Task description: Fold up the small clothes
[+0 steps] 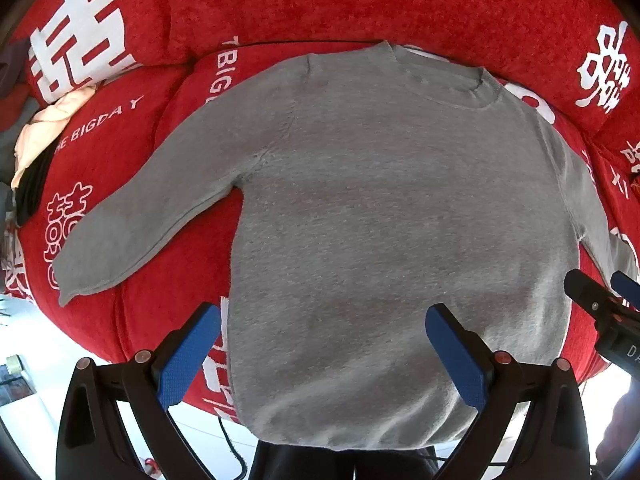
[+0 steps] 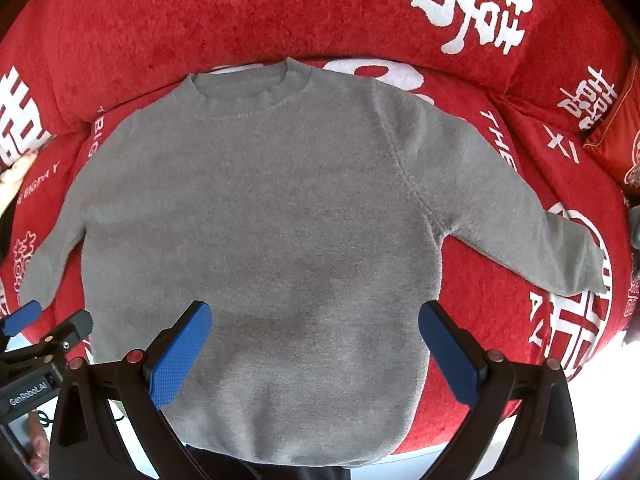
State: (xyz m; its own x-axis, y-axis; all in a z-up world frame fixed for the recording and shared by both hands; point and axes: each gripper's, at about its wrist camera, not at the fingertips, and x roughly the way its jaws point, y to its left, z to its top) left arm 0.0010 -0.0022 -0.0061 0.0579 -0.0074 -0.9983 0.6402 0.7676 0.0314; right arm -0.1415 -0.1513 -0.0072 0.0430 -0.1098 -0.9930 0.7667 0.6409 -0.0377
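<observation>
Grey knit fabric fills the left wrist view: a small sweater lies flat, front up, on a red sofa cover printed with white characters, its neckline toward the backrest and its hem hanging a little over the seat's front edge. The left gripper hovers above the hem with its blue-padded jaws spread wide and nothing between them. This view alone shows the left sleeve whole, angled out and down to its cuff, plus a pale cloth bunched at the far left of the sofa. The right gripper's tip shows at the right edge here, near the other sleeve. In the right wrist view, the right gripper also hangs above the lower body of the sweater, jaws wide apart and empty. Only this view shows the right sleeve fully, stretched out over the cover. The left gripper appears at its left edge, beside the left cuff. Folding does not look begun. A likely risk is that a pinch on the soft knit also catches the plush cover beneath, dragging both, or that the overhanging hem slides off the seat when pulled.
</observation>
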